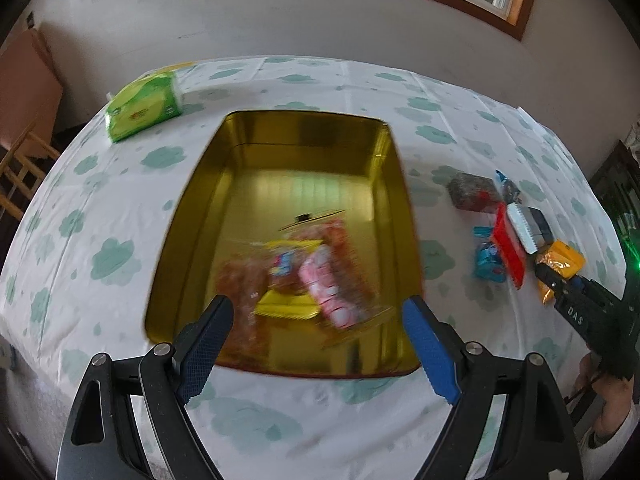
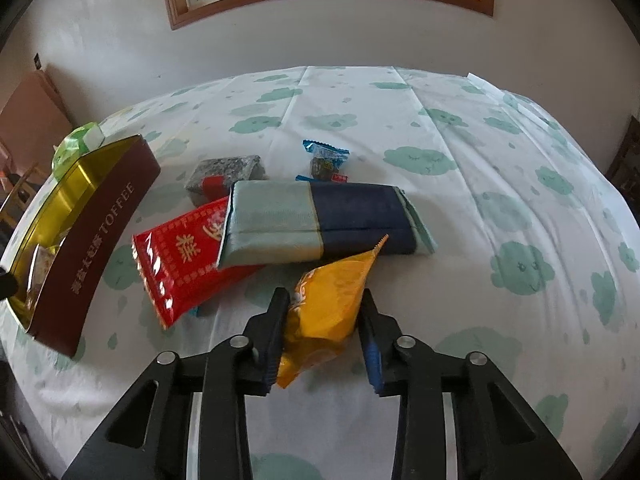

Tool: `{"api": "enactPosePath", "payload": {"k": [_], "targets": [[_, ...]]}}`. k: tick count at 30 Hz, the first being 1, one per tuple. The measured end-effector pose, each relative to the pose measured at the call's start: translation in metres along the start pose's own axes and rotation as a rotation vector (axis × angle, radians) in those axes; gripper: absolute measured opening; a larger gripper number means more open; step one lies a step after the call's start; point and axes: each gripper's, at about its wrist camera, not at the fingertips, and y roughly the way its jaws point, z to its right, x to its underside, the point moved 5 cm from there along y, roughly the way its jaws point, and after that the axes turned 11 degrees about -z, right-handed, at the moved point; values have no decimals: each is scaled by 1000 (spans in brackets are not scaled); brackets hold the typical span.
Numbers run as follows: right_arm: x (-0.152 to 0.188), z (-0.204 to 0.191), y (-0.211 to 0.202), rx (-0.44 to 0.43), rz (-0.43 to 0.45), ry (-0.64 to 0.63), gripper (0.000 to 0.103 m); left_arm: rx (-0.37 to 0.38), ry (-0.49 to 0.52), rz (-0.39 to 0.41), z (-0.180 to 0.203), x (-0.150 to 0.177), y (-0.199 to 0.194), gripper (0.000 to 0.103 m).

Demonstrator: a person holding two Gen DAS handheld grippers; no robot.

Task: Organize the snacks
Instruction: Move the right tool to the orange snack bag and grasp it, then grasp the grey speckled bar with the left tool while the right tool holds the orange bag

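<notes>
Table (image 2: pixel 500 152): covered by a white cloth with green cloud print.

Green pack (image 1: pixel 142 106): far left corner of the table, well apart from the rest, lying flat.

Tin (image 1: pixel 192 208): gold inside, dark red outside, lettered TOFFEE on its side; stands left of centre, open. It holds several snacks (image 1: pixel 304 276) piled at the near end: orange, pink and yellow wrappers, blurred, so the count cannot be told.

Left gripper (image 1: pixel 318 334): above the near rim of the tin, jaws wide apart, nothing between them.

Grey block (image 2: pixel 226 176): right of the tin, a small speckled pack with a red label, lying flat.

Red packet (image 2: pixel 182 256): near the grey block, flat on the cloth, one end tucked under the pouch.

Pouch (image 2: pixel 320 220): half pale green, half navy, lying across the red packet's far end.

Blue candy (image 2: pixel 326 160): small blue-trimmed wrapper, just behind the pouch, apart from it.

Second blue wrapper (image 1: pixel 488 258): beside the red packet on its near left side, seen from the left wrist only.

Yellow packet (image 2: pixel 330 304): in front of the pouch, its tip reaching up to the pouch's near edge, its near end crumpled.

Right gripper (image 2: pixel 326 312): jaws drawn in on the yellow packet, pads pressing both sides. A hand (image 1: pixel 614 408) in a white sleeve holds it at the right edge.
</notes>
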Motion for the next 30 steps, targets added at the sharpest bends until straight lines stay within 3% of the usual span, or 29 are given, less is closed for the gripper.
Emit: {"api": "enactPosePath", "payload": {"k": [8,13,30], "targets": [[2,56,-8,115,37,50,33,29,66,-4,45,-27,5,84],[-1,92,-4,139,32,95,33,40,98,-14,72,-48,12,84],[-4,104,3,110,29,94,33,110,101,-184,154,-129,75,84]]}}
